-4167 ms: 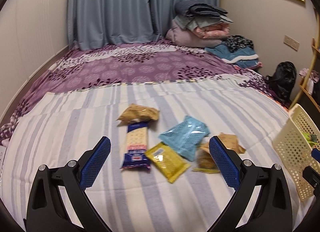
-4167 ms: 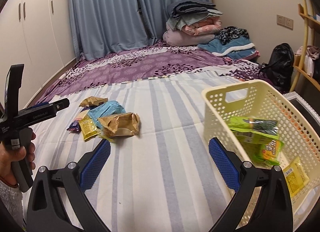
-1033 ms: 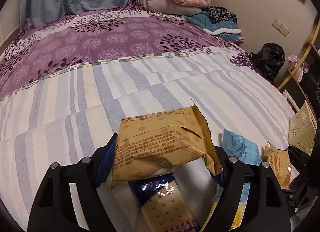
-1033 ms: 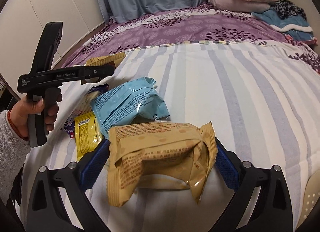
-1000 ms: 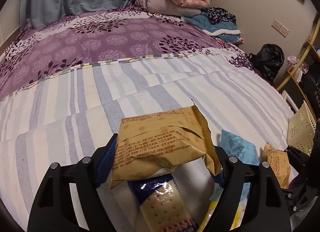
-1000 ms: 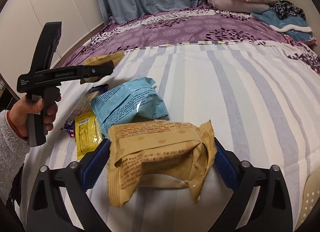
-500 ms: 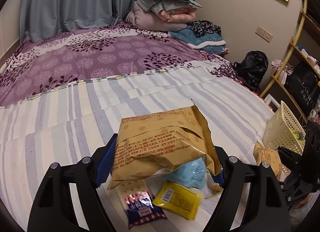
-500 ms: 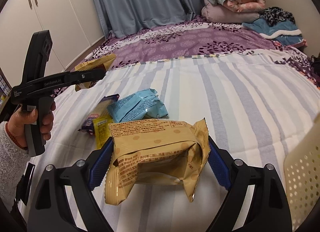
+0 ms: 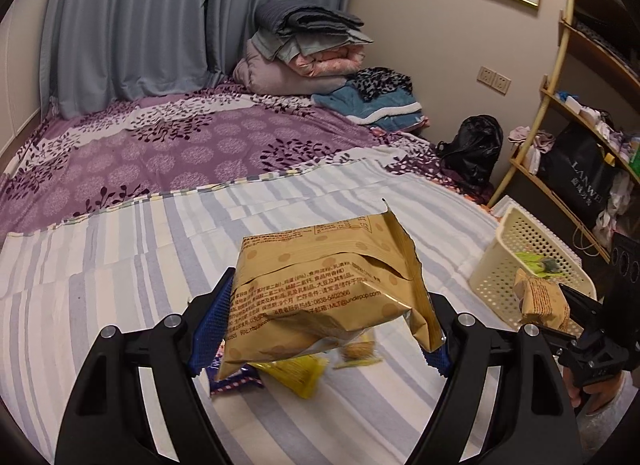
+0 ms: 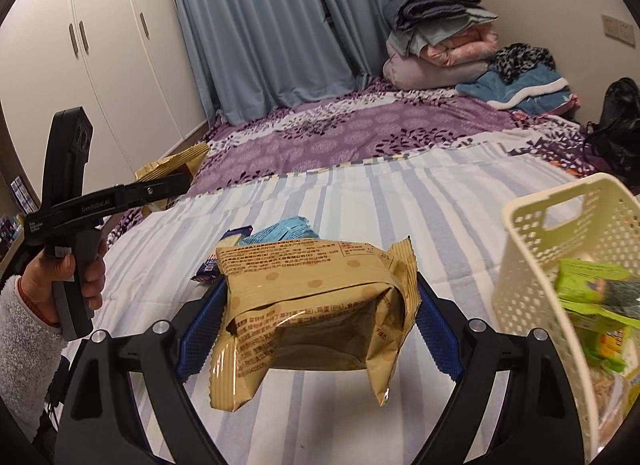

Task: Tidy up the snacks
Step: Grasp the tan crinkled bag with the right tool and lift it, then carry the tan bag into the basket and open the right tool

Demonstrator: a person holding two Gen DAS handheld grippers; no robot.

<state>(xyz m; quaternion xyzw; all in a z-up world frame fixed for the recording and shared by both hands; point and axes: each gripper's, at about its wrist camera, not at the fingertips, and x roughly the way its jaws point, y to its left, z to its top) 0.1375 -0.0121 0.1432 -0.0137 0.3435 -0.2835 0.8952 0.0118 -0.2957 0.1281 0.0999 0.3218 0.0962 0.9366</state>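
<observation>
1. Above the striped bed (image 9: 120, 265), the left gripper (image 9: 320, 329) clamps a tan snack packet (image 9: 324, 297) between its fingers.
2. The right gripper (image 10: 318, 329) grips a second tan packet (image 10: 316, 317), just left of the cream basket (image 10: 532, 265).
3. Blue-and-yellow packets (image 9: 296, 375) lie on the bed below.

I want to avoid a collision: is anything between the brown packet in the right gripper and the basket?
Nothing visible blocks it. The right gripper holds its brown packet in the air beside the cream basket, with only bare striped bedsheet between them.
</observation>
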